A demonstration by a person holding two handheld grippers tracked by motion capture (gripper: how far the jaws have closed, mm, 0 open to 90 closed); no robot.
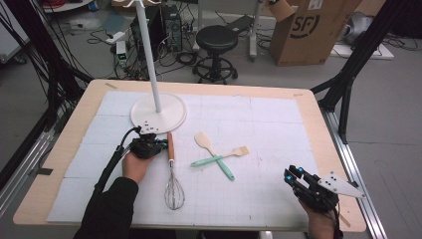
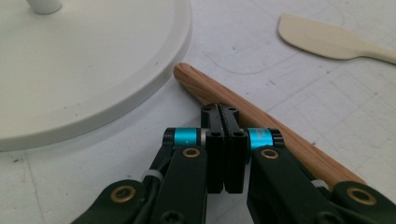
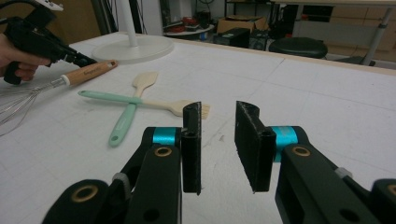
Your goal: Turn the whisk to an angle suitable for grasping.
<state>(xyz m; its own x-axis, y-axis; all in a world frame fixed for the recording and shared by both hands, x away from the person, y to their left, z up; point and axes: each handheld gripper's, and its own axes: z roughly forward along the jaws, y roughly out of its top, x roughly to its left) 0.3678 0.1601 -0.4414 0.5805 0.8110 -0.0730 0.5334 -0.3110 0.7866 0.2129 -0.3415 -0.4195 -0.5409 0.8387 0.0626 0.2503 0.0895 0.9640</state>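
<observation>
Right gripper: nearest; jaws stand apart with nothing between them, low over the counter.
Whisk: wire head toward the person, wooden handle pointing at the stand base.
Left gripper: jaws pressed together, empty, tips against the handle's side.
Spatula and brush: crossed, right of the whisk.
Risk: shut jaws would likely only shove or roll the handle toward the base; they must open first.

Just beside the left tongs, the whisk has a smooth, grained wooden handle and shiny wire loops, next to a matt white stand base.
</observation>
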